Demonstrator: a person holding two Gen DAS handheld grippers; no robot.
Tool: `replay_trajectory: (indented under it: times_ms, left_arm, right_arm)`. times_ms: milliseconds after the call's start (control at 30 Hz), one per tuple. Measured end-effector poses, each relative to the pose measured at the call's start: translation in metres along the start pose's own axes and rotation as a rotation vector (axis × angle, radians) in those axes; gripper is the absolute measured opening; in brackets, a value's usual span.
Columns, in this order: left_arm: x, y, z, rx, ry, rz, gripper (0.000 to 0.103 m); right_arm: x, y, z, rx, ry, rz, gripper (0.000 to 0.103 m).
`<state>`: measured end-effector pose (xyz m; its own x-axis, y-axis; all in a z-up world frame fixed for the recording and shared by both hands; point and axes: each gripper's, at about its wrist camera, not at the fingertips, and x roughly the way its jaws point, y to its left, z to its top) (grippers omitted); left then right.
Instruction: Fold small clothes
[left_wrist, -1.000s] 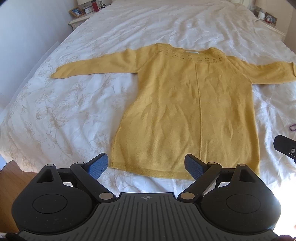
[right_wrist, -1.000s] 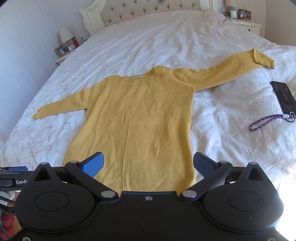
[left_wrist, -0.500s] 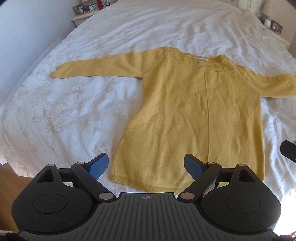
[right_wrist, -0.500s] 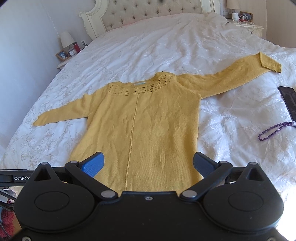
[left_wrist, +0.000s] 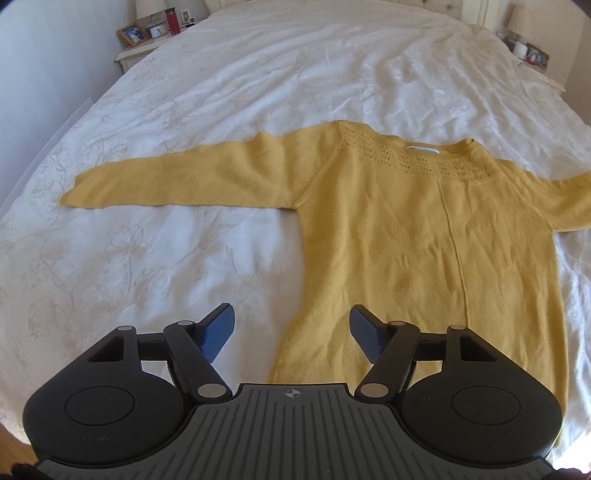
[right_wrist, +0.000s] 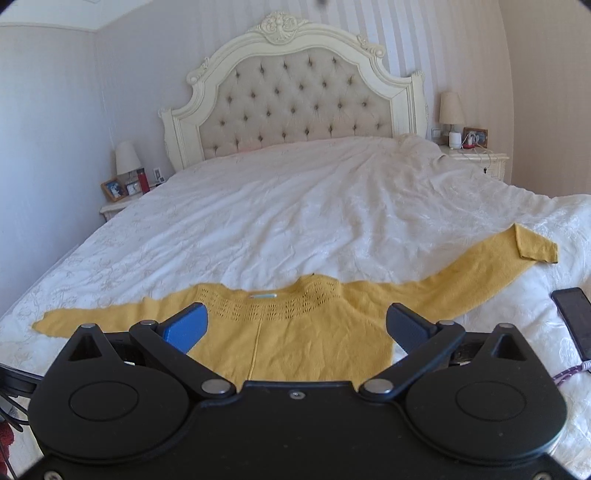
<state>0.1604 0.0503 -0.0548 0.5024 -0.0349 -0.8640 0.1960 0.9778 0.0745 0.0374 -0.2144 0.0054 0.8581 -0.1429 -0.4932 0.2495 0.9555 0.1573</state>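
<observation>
The mustard-yellow sweater (left_wrist: 406, 236) lies flat on the white bedspread (left_wrist: 221, 96), both sleeves thrown out wide, neckline toward the headboard (right_wrist: 291, 99). The left gripper (left_wrist: 291, 325) is tipped steeply down over the sweater's lower left side, and its jaws have just been closing in, though a clear gap remains between the blue pads. The left pad hangs over bare bedspread, the right pad over knit, and the sweater's side edge runs up through the gap. The fabric lies smooth and undisturbed there; whether the tips touch it cannot be told, but nothing is pinched.

Over on the other side, the right gripper (right_wrist: 297, 325) points at a much shallower angle, looking up the bed to the tufted headboard. Its jaws stand wide apart and carry nothing, framing the sweater's lacy yoke, with the pale label at the neck just beyond them. The left sleeve (left_wrist: 177, 181) lies straight out to its cuff; the right sleeve (right_wrist: 480, 273) climbs up a rise in the bedding, its cuff folded back on itself.

Near the right edge of that view a dark phone (right_wrist: 574, 317) lies on the bedspread, with a purple cord (right_wrist: 570, 371) beside it, both well clear of the sweater's body. Nightstands with lamps flank the bed.
</observation>
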Motion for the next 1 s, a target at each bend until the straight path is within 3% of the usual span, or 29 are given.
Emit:
replay_trajectory:
  times_ms: [200,367,733,867,967,1000]
  left_arm:
    - [0.056,0.009,0.027,0.073,0.056,-0.003,0.066]
    - [0.102,0.01,0.042,0.115,0.108,-0.041,0.055]
    - [0.163,0.011,0.062,0.092,0.176,-0.141,0.048]
    - [0.17,0.013,0.065,0.064,0.164,-0.169,0.047]
    - [0.17,0.012,0.066,0.064,0.154,-0.181,0.029]
    - [0.169,0.011,0.066,0.074,0.147,-0.189,0.011]
  right_arm:
    - [0.039,0.008,0.005,-0.027,0.147,0.013,0.102]
    - [0.057,0.014,-0.005,-0.021,0.238,-0.009,0.102]
    - [0.079,0.028,-0.014,-0.047,0.347,-0.016,0.101]
    - [0.085,0.03,-0.015,-0.039,0.374,-0.021,0.101]
    - [0.09,0.03,-0.019,-0.022,0.404,-0.015,0.101]
    - [0.091,0.029,-0.02,-0.017,0.414,-0.012,0.101]
